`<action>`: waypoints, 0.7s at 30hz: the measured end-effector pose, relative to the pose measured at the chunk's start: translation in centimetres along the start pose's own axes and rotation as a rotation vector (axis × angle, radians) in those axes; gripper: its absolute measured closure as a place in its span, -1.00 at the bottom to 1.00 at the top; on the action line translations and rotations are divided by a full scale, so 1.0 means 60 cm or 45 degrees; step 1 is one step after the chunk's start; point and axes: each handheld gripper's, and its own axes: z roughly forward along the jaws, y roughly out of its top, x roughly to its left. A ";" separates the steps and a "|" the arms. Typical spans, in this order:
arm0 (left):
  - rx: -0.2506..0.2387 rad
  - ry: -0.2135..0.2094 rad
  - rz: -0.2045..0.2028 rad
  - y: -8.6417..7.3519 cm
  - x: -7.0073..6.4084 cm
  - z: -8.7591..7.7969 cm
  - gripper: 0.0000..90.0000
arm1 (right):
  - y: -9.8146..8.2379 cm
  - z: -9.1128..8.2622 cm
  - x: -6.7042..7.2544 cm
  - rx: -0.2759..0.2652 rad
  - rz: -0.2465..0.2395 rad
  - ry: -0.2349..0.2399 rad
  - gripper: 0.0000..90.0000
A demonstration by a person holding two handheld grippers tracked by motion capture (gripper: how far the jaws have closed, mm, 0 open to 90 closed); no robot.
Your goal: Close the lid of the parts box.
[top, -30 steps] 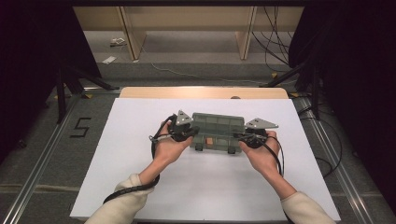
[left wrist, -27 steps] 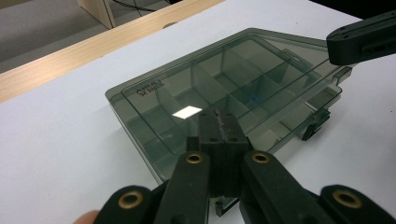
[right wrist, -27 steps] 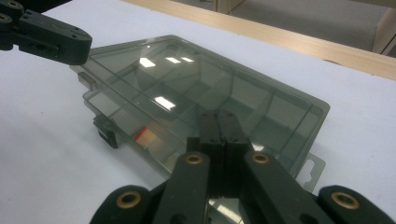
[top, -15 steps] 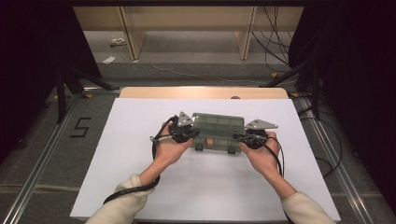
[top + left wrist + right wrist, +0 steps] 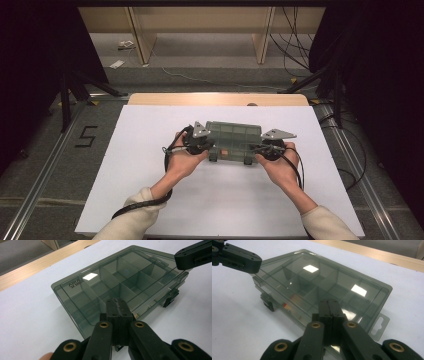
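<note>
A smoky, see-through compartment box (image 5: 234, 137) lies shut in the middle of the white table top (image 5: 150, 200). My left gripper (image 5: 212, 145) is at the box's left end, its jaws shut together with their tips over the lid (image 5: 100, 282). At the right end my right gripper (image 5: 256, 149) is shut the same way over the lid (image 5: 317, 282). Nothing is between either pair of jaws. A small orange piece (image 5: 285, 305) shows through the front wall by a black latch (image 5: 269, 302). The left gripper view has my left gripper (image 5: 117, 303) close up, and the right gripper view has my right gripper (image 5: 329, 304).
A wooden strip (image 5: 215, 98) runs along the table's far edge. On the floor at the left is a painted 5 (image 5: 86, 136). Black cables (image 5: 350, 165) trail at the right. Wooden shelf legs (image 5: 140, 35) stand beyond the table.
</note>
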 end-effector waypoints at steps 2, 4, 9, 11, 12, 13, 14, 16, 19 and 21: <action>0.003 0.001 0.001 -0.001 0.000 0.001 0.99 | -0.001 0.001 0.000 0.004 -0.002 0.001 1.00; 0.006 0.001 0.002 -0.002 -0.001 0.003 0.99 | -0.002 0.001 0.000 0.007 0.000 0.002 1.00; 0.009 -0.003 -0.002 -0.003 -0.002 0.004 0.99 | -0.003 0.003 0.000 0.018 0.001 0.003 1.00; 0.010 -0.003 -0.005 -0.003 -0.002 0.005 0.99 | -0.004 0.003 0.000 0.021 0.000 0.002 1.00; 0.012 -0.004 -0.004 -0.003 -0.002 0.006 0.99 | -0.004 0.004 0.000 0.023 0.000 0.003 1.00; 0.012 -0.005 -0.004 -0.003 -0.002 0.007 0.99 | -0.004 0.004 0.000 0.022 0.000 0.001 1.00; 0.014 -0.005 -0.005 -0.004 -0.002 0.007 0.99 | -0.004 0.004 0.000 0.023 0.000 0.000 1.00; 0.018 -0.004 -0.007 -0.004 -0.002 0.008 0.99 | -0.005 0.005 -0.001 0.022 -0.001 -0.003 1.00; 0.019 -0.006 -0.005 -0.005 -0.003 0.009 0.99 | -0.005 0.005 -0.001 0.026 0.001 -0.002 1.00; 0.020 -0.006 -0.005 -0.005 -0.004 0.011 0.99 | -0.006 0.005 -0.001 0.029 0.003 -0.003 1.00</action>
